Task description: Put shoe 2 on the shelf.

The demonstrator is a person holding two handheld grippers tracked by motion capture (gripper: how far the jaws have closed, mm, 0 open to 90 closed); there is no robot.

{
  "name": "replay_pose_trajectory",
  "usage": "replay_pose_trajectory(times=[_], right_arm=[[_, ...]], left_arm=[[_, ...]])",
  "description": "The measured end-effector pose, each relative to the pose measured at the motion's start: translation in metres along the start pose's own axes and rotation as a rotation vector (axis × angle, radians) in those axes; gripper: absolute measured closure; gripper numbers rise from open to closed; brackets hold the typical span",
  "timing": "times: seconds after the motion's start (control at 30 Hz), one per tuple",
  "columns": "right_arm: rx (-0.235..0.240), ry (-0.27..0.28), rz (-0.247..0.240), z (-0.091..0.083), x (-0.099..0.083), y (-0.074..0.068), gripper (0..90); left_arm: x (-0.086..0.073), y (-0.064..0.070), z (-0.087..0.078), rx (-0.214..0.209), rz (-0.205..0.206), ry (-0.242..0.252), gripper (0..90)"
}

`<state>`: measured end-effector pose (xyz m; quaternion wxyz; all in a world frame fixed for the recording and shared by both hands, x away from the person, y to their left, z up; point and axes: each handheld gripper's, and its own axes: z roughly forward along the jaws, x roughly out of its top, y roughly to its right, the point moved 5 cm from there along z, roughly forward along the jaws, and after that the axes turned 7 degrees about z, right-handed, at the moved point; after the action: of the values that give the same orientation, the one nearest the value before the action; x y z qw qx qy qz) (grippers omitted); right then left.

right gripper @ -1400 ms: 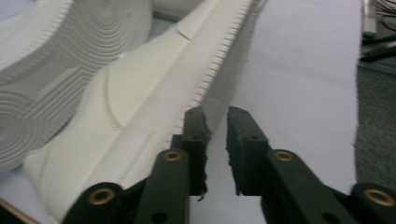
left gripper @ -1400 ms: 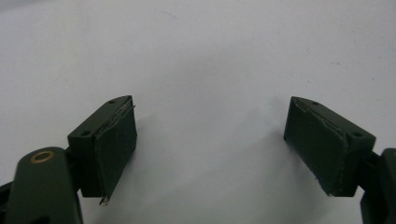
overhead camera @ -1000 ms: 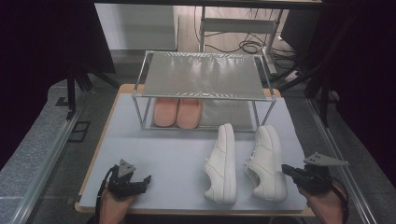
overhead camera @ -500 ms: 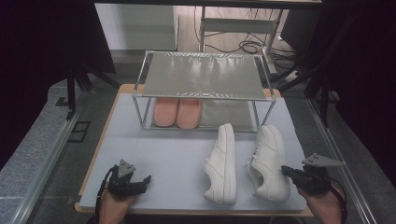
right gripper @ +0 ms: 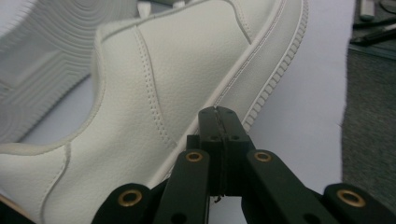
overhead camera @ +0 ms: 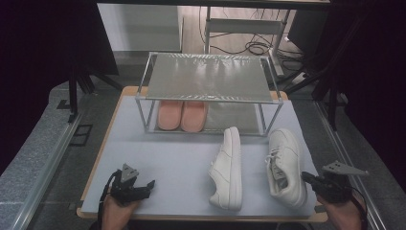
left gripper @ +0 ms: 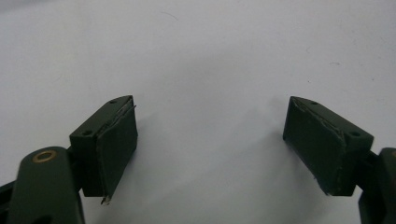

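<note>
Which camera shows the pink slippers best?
The high view: the pink slippers sit side by side on the rack's lower shelf. The right gripper view shows a white shoe instead, and the left gripper view shows bare table.

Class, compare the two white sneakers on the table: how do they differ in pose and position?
The left sneaker lies on its side, sole edge showing; the right sneaker stands upright, laces facing up. The left sneaker lies apart from both grippers; the right sneaker sits just in front of the shut right gripper. Both are white and point toward the rack.
</note>
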<state>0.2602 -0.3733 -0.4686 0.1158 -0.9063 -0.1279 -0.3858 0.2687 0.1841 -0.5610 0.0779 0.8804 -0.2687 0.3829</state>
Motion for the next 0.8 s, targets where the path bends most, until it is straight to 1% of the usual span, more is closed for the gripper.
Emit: replay_pose_trajectory(times=[0.07,0.1,0.17,0.2,0.37,0.4,0.43,0.47,0.5,0.53,0.57,0.6,0.63,0.67,0.7,0.8], right_arm=[[-0.007,-0.003,0.004,0.0,-0.001,0.003,90.0],[-0.01,-0.005,0.018,0.0,-0.004,0.007,90.0],[-0.016,-0.007,0.028,0.001,-0.006,0.011,90.0],[-0.016,-0.007,0.028,0.001,-0.006,0.011,90.0],[-0.059,-0.02,0.063,0.004,-0.017,0.026,90.0],[-0.059,-0.02,0.063,0.004,-0.017,0.026,90.0],[-0.068,-0.017,0.083,0.004,-0.02,0.033,90.0],[-0.068,-0.017,0.083,0.004,-0.02,0.033,90.0],[-0.095,-0.038,0.095,0.005,-0.025,0.043,90.0],[-0.095,-0.038,0.095,0.005,-0.025,0.043,90.0],[-0.009,-0.01,0.161,0.005,-0.029,0.048,90.0],[-0.009,-0.01,0.161,0.005,-0.029,0.048,90.0],[-0.024,-0.007,0.163,0.003,-0.031,0.052,89.9],[-0.024,-0.007,0.163,0.003,-0.031,0.052,89.9],[-0.017,0.004,0.172,-0.001,-0.03,0.053,88.8],[-0.02,0.02,0.172,-0.005,-0.027,0.054,88.2]], left_arm=[[0.0,0.0,0.0,0.0,0.0,0.0,18.0],[0.0,0.0,0.0,0.0,0.001,0.0,18.0],[0.0,0.0,0.0,0.0,0.001,0.001,18.0],[0.0,0.0,0.0,0.0,0.001,0.001,18.0],[0.0,0.0,0.0,0.0,0.001,0.001,18.1],[0.0,0.0,0.0,0.0,0.001,0.001,18.1],[0.0,0.0,0.0,0.0,0.0,0.001,18.1],[0.0,0.0,0.0,0.0,0.0,0.001,18.1],[0.0,0.0,0.0,0.001,0.0,0.002,18.2],[0.0,0.0,0.0,0.001,0.0,0.002,18.3],[0.0,0.0,0.0,0.001,-0.001,0.002,18.4],[0.0,0.0,0.0,0.001,-0.001,0.002,18.5],[0.0,0.0,0.0,0.001,-0.001,0.002,18.5],[0.0,0.0,0.0,0.001,-0.001,0.002,18.5],[0.0,0.0,0.0,0.001,-0.001,0.003,18.5],[0.0,0.0,0.0,0.001,-0.001,0.003,18.6]])
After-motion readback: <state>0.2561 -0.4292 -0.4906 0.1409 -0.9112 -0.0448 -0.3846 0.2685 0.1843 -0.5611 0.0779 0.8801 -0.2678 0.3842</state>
